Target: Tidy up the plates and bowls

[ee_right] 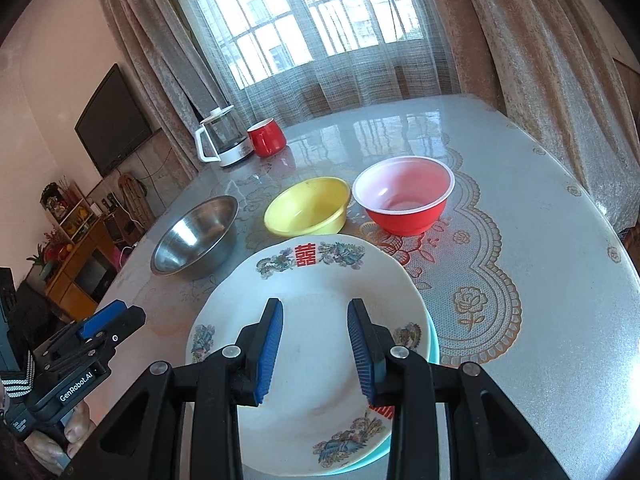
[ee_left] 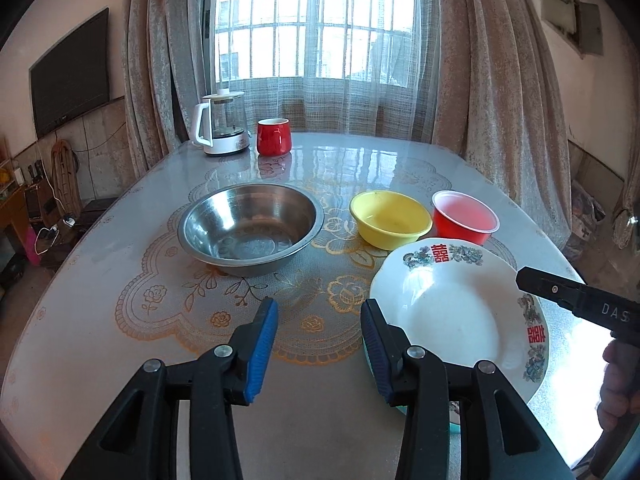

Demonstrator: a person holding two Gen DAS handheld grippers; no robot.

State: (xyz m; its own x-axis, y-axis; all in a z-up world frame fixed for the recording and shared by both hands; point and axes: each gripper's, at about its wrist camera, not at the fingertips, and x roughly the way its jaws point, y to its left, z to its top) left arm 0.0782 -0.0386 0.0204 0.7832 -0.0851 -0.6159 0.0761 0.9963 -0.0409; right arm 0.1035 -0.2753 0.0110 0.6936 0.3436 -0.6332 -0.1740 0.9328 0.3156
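Your left gripper (ee_left: 320, 344) stands part open, empty, beside the white plate (ee_right: 320, 312). Your right gripper (ee_right: 316, 344) hangs part open above that plate, gripping nothing. Steel bowl (ee_left: 250, 232), yellow bowl (ee_left: 390, 218), red bowl (ee_left: 466, 216) line the surface (ee_left: 100, 320).

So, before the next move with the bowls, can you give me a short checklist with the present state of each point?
1. Left tongs empty, jaws apart: ok.
2. Right tongs empty, over the white plate, not gripping it: ok.
3. White plate sits on a teal plate: ok, stacked.
4. Steel bowl, yellow bowl and red bowl nested: not ok, each stands apart.
5. Bowls empty: steel and red ok; yellow cannot tell, small marks inside.
6. Kettle and red mug out of the way: ok, at the far edge.
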